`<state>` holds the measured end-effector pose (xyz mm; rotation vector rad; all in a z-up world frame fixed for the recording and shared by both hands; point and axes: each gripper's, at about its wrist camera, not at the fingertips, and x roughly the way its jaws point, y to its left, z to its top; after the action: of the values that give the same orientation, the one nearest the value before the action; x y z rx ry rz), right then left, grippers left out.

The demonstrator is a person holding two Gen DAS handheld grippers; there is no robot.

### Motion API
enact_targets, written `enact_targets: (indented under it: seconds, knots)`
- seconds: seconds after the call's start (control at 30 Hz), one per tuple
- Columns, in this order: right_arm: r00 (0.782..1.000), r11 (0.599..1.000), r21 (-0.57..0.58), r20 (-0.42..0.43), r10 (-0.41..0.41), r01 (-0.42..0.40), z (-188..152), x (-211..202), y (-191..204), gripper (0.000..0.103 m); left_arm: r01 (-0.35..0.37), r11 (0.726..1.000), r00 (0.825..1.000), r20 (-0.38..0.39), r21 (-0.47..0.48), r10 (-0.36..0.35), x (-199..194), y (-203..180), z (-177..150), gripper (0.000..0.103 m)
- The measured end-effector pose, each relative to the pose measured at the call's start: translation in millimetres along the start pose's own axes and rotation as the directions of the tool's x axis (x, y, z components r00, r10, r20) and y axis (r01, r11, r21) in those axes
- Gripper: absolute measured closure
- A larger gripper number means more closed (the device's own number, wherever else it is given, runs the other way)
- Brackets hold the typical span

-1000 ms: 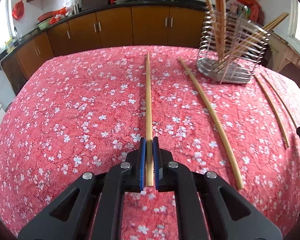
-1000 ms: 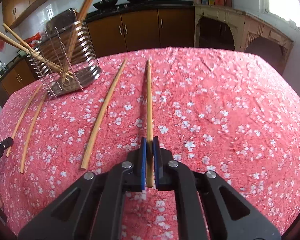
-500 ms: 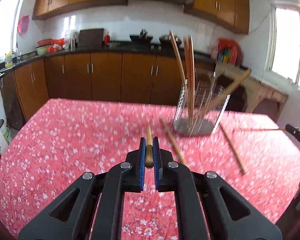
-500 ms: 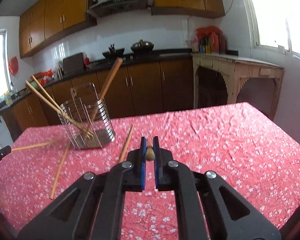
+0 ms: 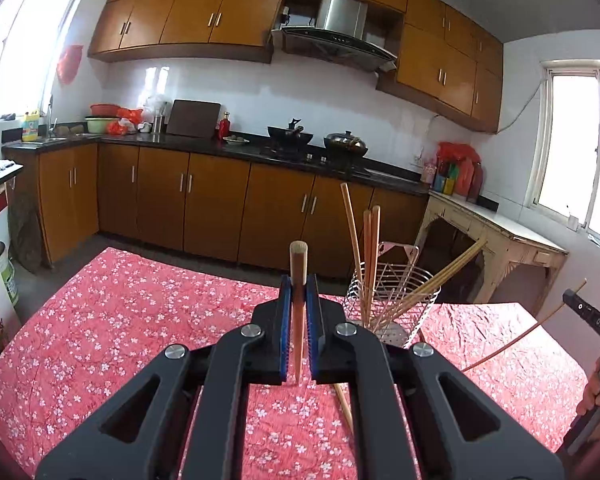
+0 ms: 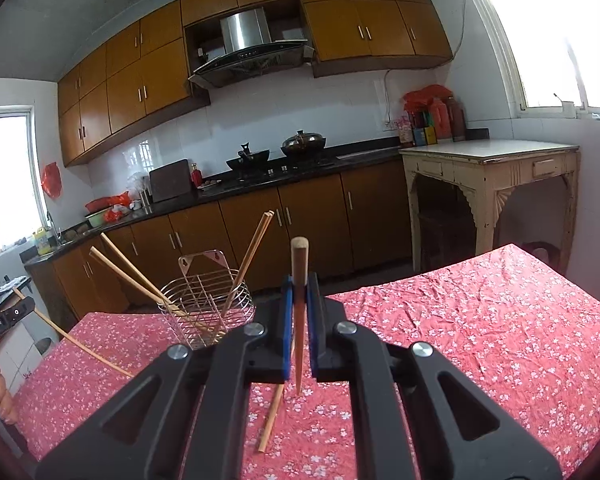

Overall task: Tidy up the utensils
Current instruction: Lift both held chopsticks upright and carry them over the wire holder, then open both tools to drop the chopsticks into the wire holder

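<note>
The right gripper (image 6: 299,320) is clamped on a wooden chopstick (image 6: 299,280) that points forward above a table with a red flowered cloth (image 6: 480,340). To the left a wire holder (image 6: 206,304) stands on the cloth with several chopsticks leaning in it. One loose chopstick (image 6: 272,416) lies on the cloth near the gripper. At the far left edge, the left gripper (image 6: 4,318) holds another chopstick (image 6: 80,344).
</note>
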<state>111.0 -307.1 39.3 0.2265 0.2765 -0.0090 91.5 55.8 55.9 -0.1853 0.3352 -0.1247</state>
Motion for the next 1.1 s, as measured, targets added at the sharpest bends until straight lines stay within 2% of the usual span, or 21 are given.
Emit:
enact_targets:
  seconds: [0.37,0.47,0.63,0.8,0.9,1.0,1.1]
  knots:
    - [1.000,1.000,0.000,-0.009,-0.002,0.002,-0.2,2.6,2.9,0.095,-0.010,1.000,1.000,-0.003,-0.001,0.010,4.1,0.5,3.0,0.096]
    - [0.999,1.000,0.000,0.034,0.011,-0.011,15.7,-8.6,6.5,0.095,-0.001,1.000,1.000,-0.003,-0.015,0.001,4.7,-2.5,15.1,0.096]
    - [0.989,0.998,0.000,0.131,0.069,-0.069,65.9,-34.2,20.2,0.096,0.047,0.999,0.996,0.072,-0.010,-0.046,-10.1,-28.2,54.9,0.096]
    - [0.965,0.987,0.013,0.212,0.152,-0.158,110.6,-37.9,39.6,0.096,0.096,0.995,0.981,0.170,-0.003,-0.094,-23.8,-66.3,89.3,0.096]
    - [0.961,0.983,0.003,0.215,0.176,-0.181,121.2,-21.2,53.7,0.095,0.080,0.997,0.968,0.240,-0.007,-0.076,-19.3,-87.1,107.5,0.096]
    - [0.965,0.982,-0.018,0.183,0.189,-0.189,124.0,7.0,69.1,0.095,0.038,0.999,0.955,0.296,-0.015,-0.032,-2.4,-100.6,119.4,0.096]
    - [0.971,0.982,-0.047,0.148,0.189,-0.184,123.3,36.1,79.9,0.095,0.000,1.000,0.955,0.296,-0.021,0.006,24.7,-106.1,122.4,0.096]
